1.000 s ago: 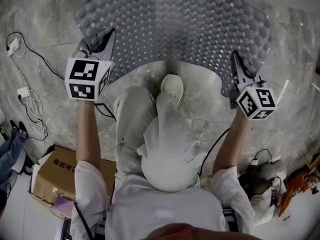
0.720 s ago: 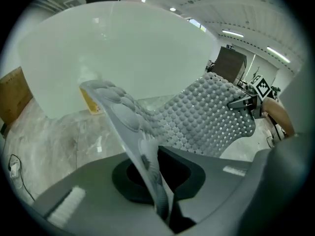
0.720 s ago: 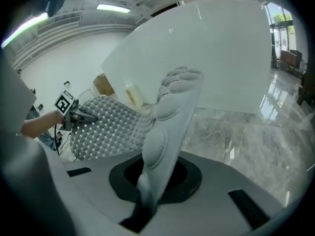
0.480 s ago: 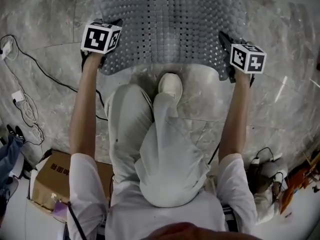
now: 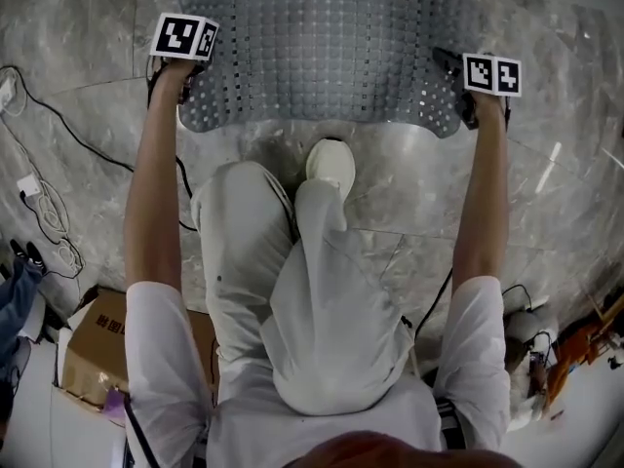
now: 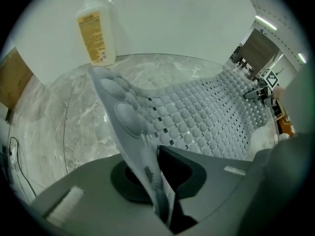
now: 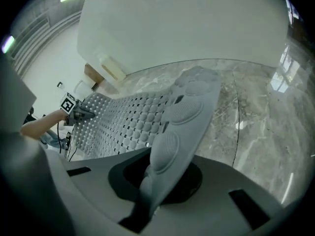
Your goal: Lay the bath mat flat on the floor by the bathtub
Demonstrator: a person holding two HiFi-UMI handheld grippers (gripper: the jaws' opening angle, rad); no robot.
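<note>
The grey, bumpy, perforated bath mat [image 5: 327, 52] stretches wide over the marble floor [image 5: 78, 86] ahead of the person's knees. It lies low and nearly flat, close to the white bathtub wall [image 6: 172, 23]. My left gripper [image 5: 187, 78] is shut on the mat's left edge, which rises out of its jaws in the left gripper view [image 6: 150, 173]. At the other end my right gripper [image 5: 453, 71] is shut on the right edge [image 7: 152, 188]. The mat [image 7: 128, 122] sags between the two grippers toward the floor.
A plastic bottle [image 6: 96, 33] stands on the floor against the tub. The person's white shoe [image 5: 330, 164] sits just behind the mat's near edge. Cables [image 5: 49, 213] trail at the left, a cardboard box [image 5: 93, 339] lies behind left, and tools [image 5: 585, 344] lie behind right.
Both grippers have reached forward and down with the mat. The mat went from a raised arch to a low, nearly flat spread by the tub.
</note>
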